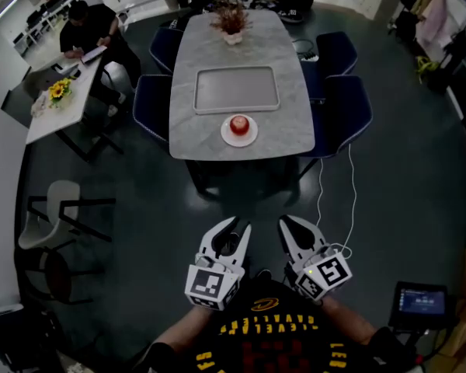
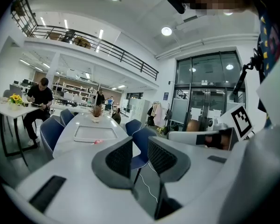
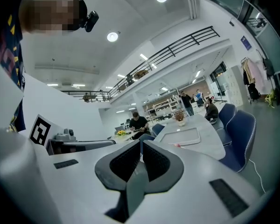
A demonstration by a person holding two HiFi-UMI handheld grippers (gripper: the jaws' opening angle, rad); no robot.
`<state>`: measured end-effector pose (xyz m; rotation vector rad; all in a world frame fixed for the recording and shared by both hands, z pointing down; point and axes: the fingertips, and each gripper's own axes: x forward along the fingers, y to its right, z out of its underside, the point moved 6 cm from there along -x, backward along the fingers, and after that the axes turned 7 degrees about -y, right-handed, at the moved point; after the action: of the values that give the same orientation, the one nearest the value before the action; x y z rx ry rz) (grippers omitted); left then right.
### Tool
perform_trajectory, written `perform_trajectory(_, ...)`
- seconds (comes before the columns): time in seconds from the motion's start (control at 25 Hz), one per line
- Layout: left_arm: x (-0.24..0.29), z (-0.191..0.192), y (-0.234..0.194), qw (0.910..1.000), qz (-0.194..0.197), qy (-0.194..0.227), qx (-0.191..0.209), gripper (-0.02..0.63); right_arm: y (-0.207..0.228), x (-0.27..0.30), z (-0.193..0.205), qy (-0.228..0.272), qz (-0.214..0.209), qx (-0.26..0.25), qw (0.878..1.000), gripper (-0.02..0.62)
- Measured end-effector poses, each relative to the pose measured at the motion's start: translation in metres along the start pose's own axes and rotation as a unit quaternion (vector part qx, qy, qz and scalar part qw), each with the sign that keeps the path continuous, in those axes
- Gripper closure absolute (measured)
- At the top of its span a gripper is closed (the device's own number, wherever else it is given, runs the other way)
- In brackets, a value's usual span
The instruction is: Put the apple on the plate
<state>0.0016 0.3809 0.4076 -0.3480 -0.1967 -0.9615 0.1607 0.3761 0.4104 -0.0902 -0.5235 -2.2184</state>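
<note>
Standing well back from the table, we hold both grippers close to our chest, since nothing is left to carry. The apple sits on the plate at the table's near edge, just on the near side of the tray. The left gripper has its jaws a little apart on nothing. The right gripper has them drawn almost together, also empty. We judge the task done, so both hang well apart from the apple.
</note>
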Motion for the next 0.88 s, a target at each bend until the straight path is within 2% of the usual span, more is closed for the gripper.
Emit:
perform_trajectory(0.24,0.032,-0.017,-0.049,0.9996,0.008,-0.014,-0.025,0.506,0.012,0.055,-0.010,-0.023,0.004,-0.002,1.000,0.588)
perform_trajectory(0.48,0.059,-0.027,-0.090,0.9986,0.031,-0.017,-0.038,0.506,0.022,0.093,-0.022,-0.041,0.029,-0.008,0.999,0.588)
perform_trajectory(0.88,0.085,-0.036,-0.148,0.9969,0.043,-0.020,-0.062,0.508,0.039,0.132,-0.034,-0.052,0.070,0.023,0.996,0.588)
